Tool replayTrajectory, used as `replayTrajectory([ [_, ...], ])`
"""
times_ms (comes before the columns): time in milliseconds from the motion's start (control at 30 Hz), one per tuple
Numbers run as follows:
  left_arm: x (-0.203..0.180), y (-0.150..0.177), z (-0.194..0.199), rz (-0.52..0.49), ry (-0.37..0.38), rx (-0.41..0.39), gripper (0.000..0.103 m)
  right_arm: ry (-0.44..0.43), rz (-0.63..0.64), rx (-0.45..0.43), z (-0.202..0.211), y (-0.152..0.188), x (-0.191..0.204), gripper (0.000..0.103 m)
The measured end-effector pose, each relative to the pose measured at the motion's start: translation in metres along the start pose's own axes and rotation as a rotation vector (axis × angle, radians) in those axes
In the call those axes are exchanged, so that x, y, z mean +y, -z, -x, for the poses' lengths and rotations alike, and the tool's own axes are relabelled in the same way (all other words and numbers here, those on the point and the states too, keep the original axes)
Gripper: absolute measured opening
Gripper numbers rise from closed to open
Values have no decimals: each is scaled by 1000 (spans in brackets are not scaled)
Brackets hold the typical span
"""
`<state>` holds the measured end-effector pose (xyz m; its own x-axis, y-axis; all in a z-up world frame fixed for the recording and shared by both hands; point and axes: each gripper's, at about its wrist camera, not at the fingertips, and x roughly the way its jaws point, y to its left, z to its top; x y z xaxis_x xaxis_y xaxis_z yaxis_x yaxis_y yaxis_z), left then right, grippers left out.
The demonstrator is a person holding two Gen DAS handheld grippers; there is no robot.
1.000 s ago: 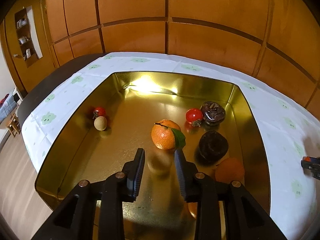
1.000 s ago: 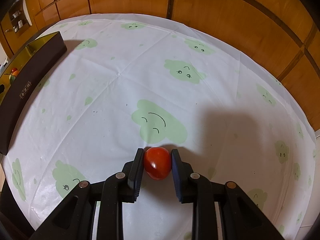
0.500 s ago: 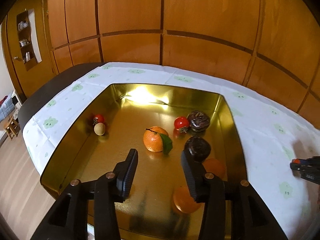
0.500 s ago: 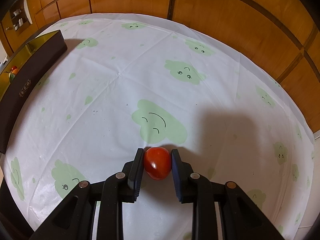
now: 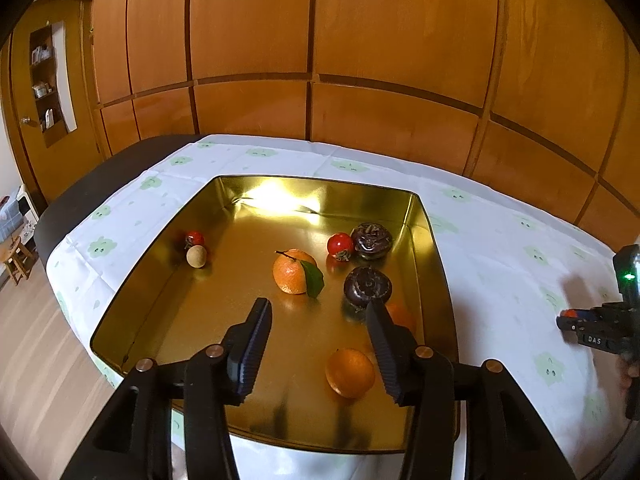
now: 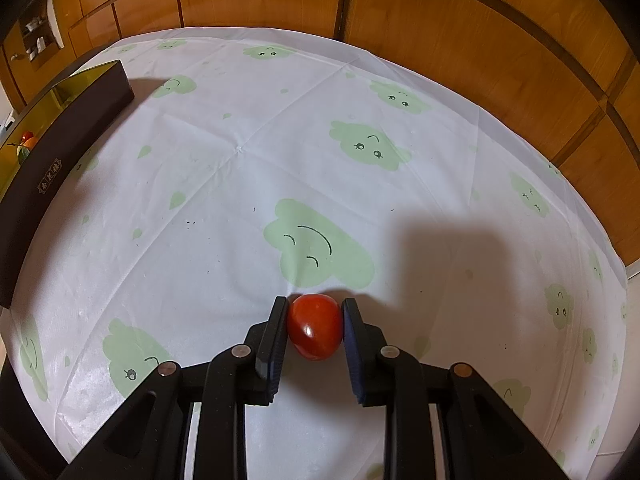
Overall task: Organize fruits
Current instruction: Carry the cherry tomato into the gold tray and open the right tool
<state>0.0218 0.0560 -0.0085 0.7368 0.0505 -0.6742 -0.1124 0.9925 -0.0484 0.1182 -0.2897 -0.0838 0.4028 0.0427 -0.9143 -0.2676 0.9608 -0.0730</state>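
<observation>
Right gripper (image 6: pixel 314 330) clamped on tomato (image 6: pixel 315 326) just above the tablecloth (image 6: pixel 248 168). Gold tin (image 6: pixel 64 124) lies far left of it. Left gripper (image 5: pixel 318 344) open, empty, above tin, loose orange (image 5: pixel 350 373) below.

I'm seeing wood-panelled walls (image 5: pixel 320 40) wrapping around behind the table, dark grooves splitting the panels. A white tablecloth (image 6: pixel 280 140) with green cloud faces is covering the dark table (image 5: pixel 120 160). A recessed shelf niche (image 5: pixel 50 84) is sitting in the far left wall, next to a door knob (image 5: pixel 26 121). Light wood floor (image 5: pixel 36 344) is showing near left, with a small stool (image 5: pixel 14 262) standing on it.
</observation>
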Motion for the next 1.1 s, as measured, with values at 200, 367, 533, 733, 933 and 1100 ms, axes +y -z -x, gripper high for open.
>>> replayTrajectory([
  [200, 9, 3, 3, 11, -3, 5, 54, 11, 6, 7, 0, 0, 1, 26],
  [367, 28, 5, 5, 45, -20, 3, 55, 1, -18, 16, 9, -8, 1, 26],
  [533, 47, 9, 5, 79, -54, 4, 56, -127, -30, -65, 41, -29, 27, 26],
  [733, 63, 14, 3, 115, -79, 14, 57, -341, 56, -157, 72, -57, 107, 26],
  [933, 72, 16, 7, 138, -85, 6, 58, -484, 148, -196, 84, -79, 191, 26],
  [1100, 81, 20, 6, 156, -91, 13, 59, -500, 188, -156, 65, -94, 242, 26],
])
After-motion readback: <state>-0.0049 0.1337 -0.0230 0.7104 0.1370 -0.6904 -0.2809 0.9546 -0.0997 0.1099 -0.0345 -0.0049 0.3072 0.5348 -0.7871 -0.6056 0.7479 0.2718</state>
